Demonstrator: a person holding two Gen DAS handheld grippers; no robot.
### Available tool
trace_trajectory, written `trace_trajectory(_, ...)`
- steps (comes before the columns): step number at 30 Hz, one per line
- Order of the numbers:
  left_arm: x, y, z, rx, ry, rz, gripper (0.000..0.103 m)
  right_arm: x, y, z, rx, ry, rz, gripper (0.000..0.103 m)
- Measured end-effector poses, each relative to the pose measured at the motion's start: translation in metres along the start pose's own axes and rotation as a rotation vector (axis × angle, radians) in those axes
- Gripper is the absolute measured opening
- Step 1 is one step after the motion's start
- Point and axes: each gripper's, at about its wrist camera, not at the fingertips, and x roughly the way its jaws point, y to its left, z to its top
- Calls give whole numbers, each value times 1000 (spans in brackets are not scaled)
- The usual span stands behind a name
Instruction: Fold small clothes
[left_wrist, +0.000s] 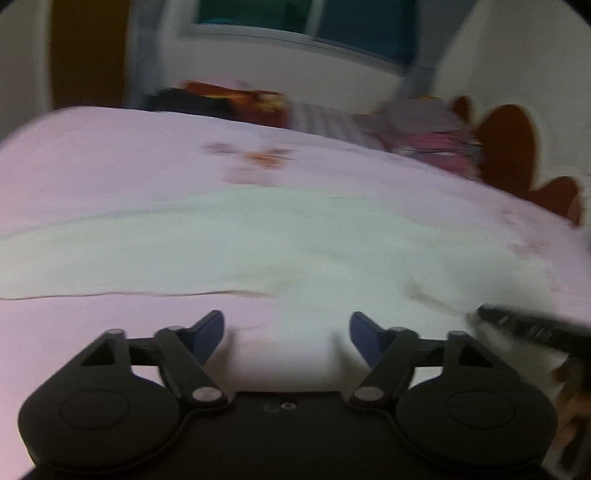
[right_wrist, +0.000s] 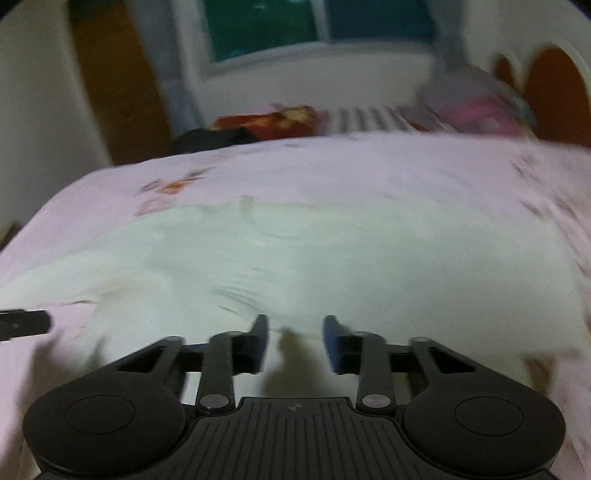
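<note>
A white small garment (left_wrist: 295, 240) lies spread flat on the pink bed sheet (left_wrist: 92, 155); it also shows in the right wrist view (right_wrist: 351, 266). Both views are blurred. My left gripper (left_wrist: 287, 332) is open and empty, low over the garment's near edge. My right gripper (right_wrist: 295, 338) is open with a narrower gap, empty, just above the garment's near hem. The right gripper's finger shows at the right edge of the left wrist view (left_wrist: 532, 328), and the left gripper's finger shows at the left edge of the right wrist view (right_wrist: 22, 325).
The pink sheet (right_wrist: 369, 166) has flower prints. At the far side of the bed lie a red-orange cloth (left_wrist: 236, 98), a dark item (left_wrist: 184, 99) and pink striped bedding (left_wrist: 436, 144). A brown headboard (left_wrist: 509, 147) stands at right, a window (left_wrist: 306, 22) behind.
</note>
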Motion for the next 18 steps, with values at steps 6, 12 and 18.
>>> trace_trajectory(6, 68, -63, 13, -61, 105, -207, 44, -31, -61, -10, 135, -2, -86, 29)
trace_trajectory(12, 110, -76, 16, -182, 160, -232, 39, -51, -106, -18, 221, 18, -85, 29)
trace_trajectory(18, 115, -73, 23, -161, 97, -236, 3, -54, -118, -20, 267, 10, -82, 29)
